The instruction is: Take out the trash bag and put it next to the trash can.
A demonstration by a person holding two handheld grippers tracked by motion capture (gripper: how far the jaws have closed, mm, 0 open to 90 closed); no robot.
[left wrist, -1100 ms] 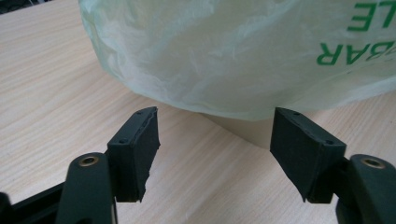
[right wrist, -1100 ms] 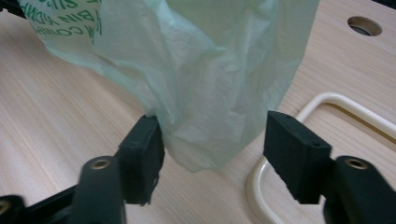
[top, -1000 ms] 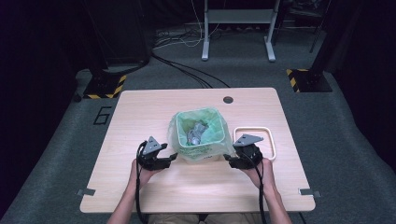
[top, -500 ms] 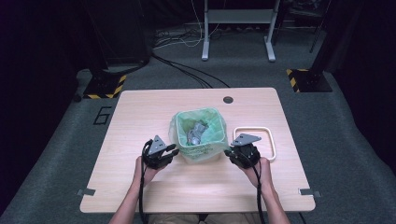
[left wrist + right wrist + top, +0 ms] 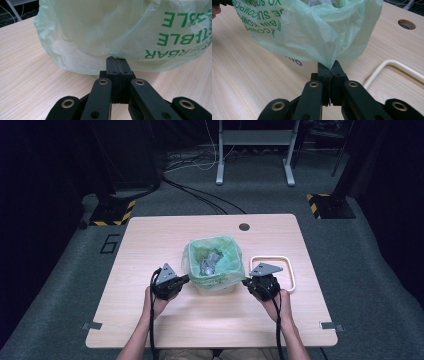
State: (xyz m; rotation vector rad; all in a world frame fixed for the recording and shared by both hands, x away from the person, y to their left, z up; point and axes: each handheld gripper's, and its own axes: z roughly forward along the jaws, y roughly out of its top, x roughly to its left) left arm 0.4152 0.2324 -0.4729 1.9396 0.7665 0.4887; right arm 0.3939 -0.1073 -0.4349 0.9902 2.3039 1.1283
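A pale green bag [image 5: 212,265] with green lettering lines a small white bin [image 5: 216,287] at the middle of the table; crumpled grey scraps [image 5: 209,261] lie inside. My left gripper [image 5: 186,280] is at the bag's left side. In the left gripper view its jaws have just closed and meet at the bag's [image 5: 105,37] lower hem, my left gripper [image 5: 117,60] pinching the film. My right gripper [image 5: 246,281] is at the bag's right side. Its jaws have also just closed, my right gripper [image 5: 331,67] nipping a fold of the bag [image 5: 312,32].
A white rounded frame [image 5: 272,270] lies flat just right of the bin, close behind my right gripper, also seen as a frame [image 5: 384,66]. A round cable hole [image 5: 244,226] sits near the table's far edge. Bare wood [image 5: 215,320] stretches in front of the bin.
The left gripper has slid right up to the bag's side. Both grippers' jaws have closed on the bag's film. The right hand has stayed put.
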